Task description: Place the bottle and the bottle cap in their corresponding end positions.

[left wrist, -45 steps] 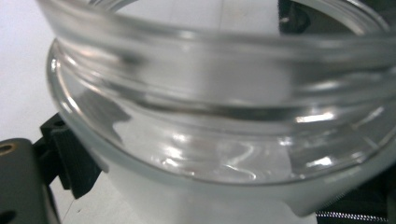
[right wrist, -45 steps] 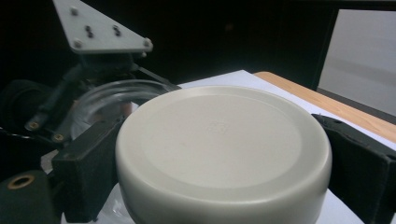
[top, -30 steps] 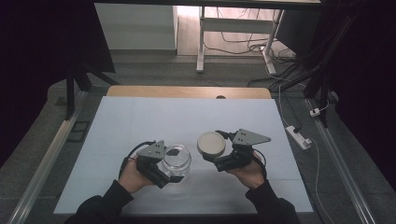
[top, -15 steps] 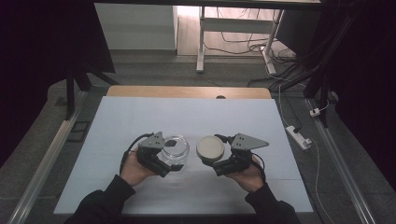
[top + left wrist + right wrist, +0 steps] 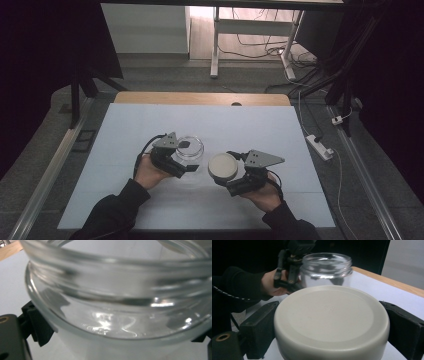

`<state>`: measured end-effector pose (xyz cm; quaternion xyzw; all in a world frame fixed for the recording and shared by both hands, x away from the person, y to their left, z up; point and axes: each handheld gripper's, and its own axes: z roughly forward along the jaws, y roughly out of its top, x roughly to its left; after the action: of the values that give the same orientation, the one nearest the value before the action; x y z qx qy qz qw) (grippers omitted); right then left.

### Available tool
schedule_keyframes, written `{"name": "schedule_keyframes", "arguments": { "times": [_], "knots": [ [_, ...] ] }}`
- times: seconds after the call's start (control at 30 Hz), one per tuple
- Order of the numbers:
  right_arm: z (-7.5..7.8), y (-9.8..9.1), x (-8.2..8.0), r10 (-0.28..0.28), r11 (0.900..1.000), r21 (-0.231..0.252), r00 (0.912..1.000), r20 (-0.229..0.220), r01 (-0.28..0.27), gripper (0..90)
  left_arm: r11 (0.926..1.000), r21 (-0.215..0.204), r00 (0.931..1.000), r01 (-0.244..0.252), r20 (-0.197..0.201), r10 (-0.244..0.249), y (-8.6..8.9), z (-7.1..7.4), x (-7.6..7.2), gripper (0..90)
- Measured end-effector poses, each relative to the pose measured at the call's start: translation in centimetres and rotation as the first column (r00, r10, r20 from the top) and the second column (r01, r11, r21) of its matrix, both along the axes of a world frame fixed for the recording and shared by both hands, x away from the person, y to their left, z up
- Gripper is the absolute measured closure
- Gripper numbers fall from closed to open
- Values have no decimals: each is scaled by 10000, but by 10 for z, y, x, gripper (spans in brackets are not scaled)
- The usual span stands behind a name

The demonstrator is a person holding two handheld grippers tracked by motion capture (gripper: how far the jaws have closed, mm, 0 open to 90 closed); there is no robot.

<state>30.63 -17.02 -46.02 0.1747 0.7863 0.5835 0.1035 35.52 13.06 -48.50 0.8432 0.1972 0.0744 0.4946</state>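
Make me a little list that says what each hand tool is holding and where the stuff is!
left gripper: jaws clamped on the glass jar
glass jar: open top, no lid on, looks empty, upright on the table
right gripper: jaws clamped on the cream lid
cream lid: held flat, to the right of the jar, not touching it
table: pale blue sheet with a wooden edge at the far side
job so far: lid and jar apart, lid not yet on
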Motion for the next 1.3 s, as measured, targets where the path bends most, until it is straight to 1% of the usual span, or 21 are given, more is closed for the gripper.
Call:
{"name": "schedule_keyframes", "arguments": {
  "times": [0.17,0.3,0.43,0.5,0.67,0.77,0.9,1.03,1.17,1.23,1.3],
  "knots": [
    [-6,1,-3,56,10000,-66,9999,-83,-56,76,9999,3,9999,-117,52,117,-4,-3,11,72],
    [-14,3,-5,102,9995,-287,9999,-106,-105,76,9998,-10,9997,-203,97,203,-9,-5,19,72],
    [-22,7,-5,229,9989,-410,9995,-231,-239,76,9996,-63,9996,-278,103,278,-15,-8,27,72],
    [-26,10,-5,288,9983,-494,9993,-228,-299,76,9995,-25,9995,-306,110,306,-18,-9,31,72],
    [-35,18,-6,475,9952,-842,9984,-315,-500,76,9991,-37,9991,-415,41,415,-23,-14,39,72],
    [-42,25,-6,644,9921,-1047,9966,-504,-694,76,9987,-3,9987,-508,-8,507,-26,-18,43,72],
    [-52,37,-5,870,9835,-1539,9944,-608,-954,76,9984,38,9984,-562,-79,562,-31,-23,48,72],
    [-62,48,-2,962,9743,-1954,9915,-874,-1118,76,9982,63,9980,-604,-169,605,-35,-27,51,72],
    [-70,55,0,953,9652,-2325,9891,-1118,-1193,76,9976,296,9977,-632,-205,639,-39,-32,53,72],
    [-73,58,1,923,9611,-2500,9897,-1098,-1174,75,9973,409,9978,-604,-238,614,-40,-34,54,72],
    [-75,60,2,869,9569,-2662,9891,-1193,-1162,75,9968,475,9975,-638,-263,651,-41,-36,54,72]
  ]
}}
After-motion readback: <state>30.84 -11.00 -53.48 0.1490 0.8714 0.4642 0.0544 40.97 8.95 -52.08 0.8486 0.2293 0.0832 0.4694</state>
